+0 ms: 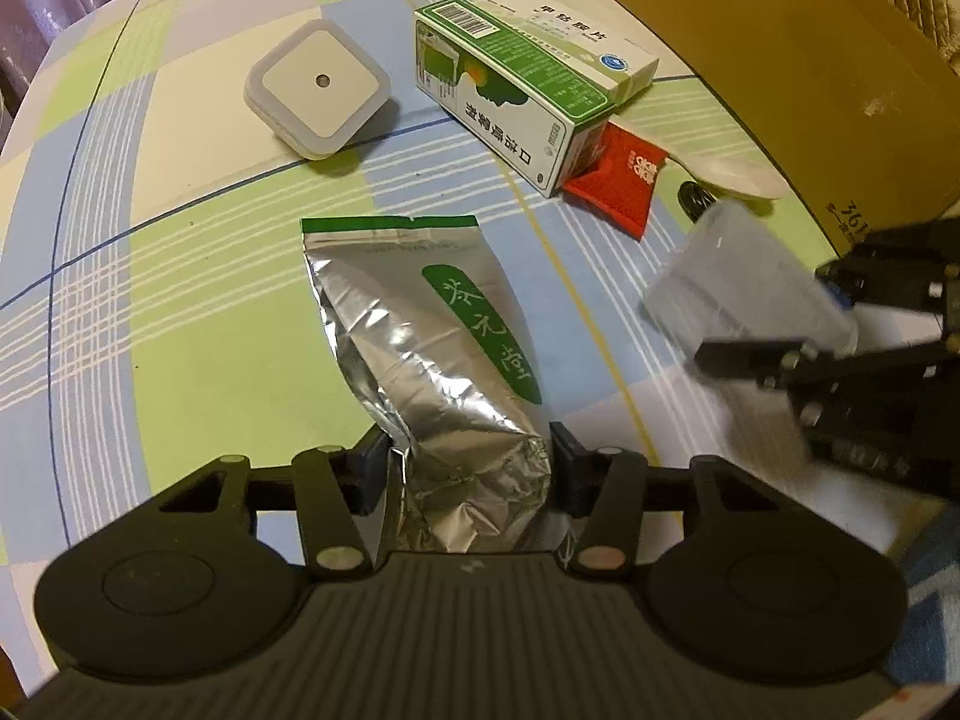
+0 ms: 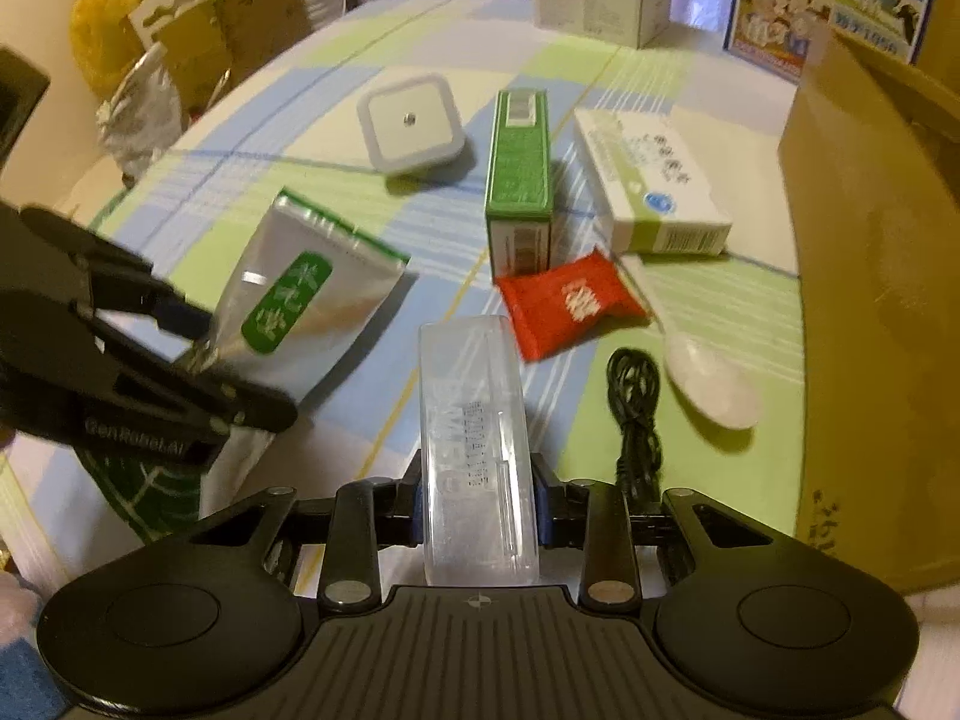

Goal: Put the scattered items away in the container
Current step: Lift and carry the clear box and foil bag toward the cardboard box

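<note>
Both grippers are holding something at this moment: the left gripper (image 1: 471,474) is clamping the crumpled bottom of a silver foil pouch (image 1: 420,324), its pads pressing in on both sides, while the right gripper (image 2: 477,507) is clenching a clear plastic case (image 2: 474,450) between its jaws. Neither item is resting in the cardboard box (image 2: 870,276) yet, which is standing at the right edge of the desk (image 1: 180,312) and seems to be serving as the container; its inside is hidden from both views, so nothing can be said about what it is already holding. Still lying loose on the checked cloth are a white square night light (image 1: 318,87), a green-and-white medicine carton (image 1: 504,96), a flatter white carton (image 2: 651,186) beside it, a red sachet (image 2: 570,306), a white plastic spoon (image 2: 708,372) and a coiled black cable (image 2: 636,414). So the tidying is looking early, with most pieces waiting. As for writing, the pouch is carrying white brush-style Chinese characters on a green oval, the green carton is showing a barcode and large Chinese print, the sachet bears a white double-happiness mark, and "GenRobot.AI" is reading, a little blurred, on the left gripper's arm.
</note>
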